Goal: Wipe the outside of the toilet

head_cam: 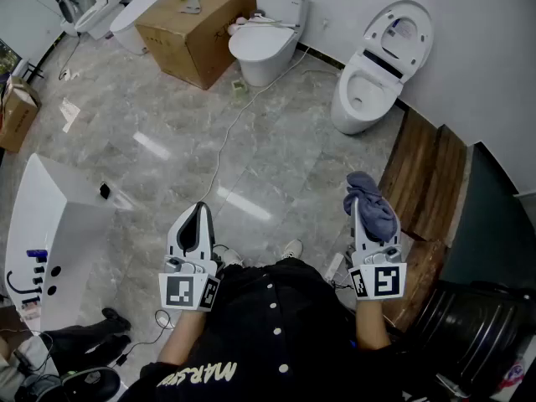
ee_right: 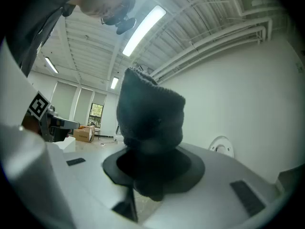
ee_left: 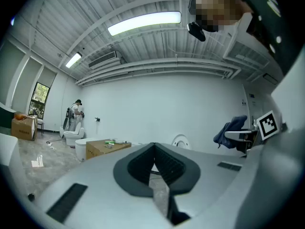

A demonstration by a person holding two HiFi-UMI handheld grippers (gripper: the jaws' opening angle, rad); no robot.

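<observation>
Blue cloth (head_cam: 369,193) clamped in your right claw (head_cam: 362,212), likely ready for wiping; left claw (head_cam: 200,210) closed, empty; toilet (head_cam: 377,65) well ahead.

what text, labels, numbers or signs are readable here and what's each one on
"MARS": pale letters on the person's black top; the letters after it are unclear.
Cubes on the left gripper and right gripper: square coded markers, no letters or numbers.
No print is legible on the cardboard box, open toilet or blue cloth.
</observation>
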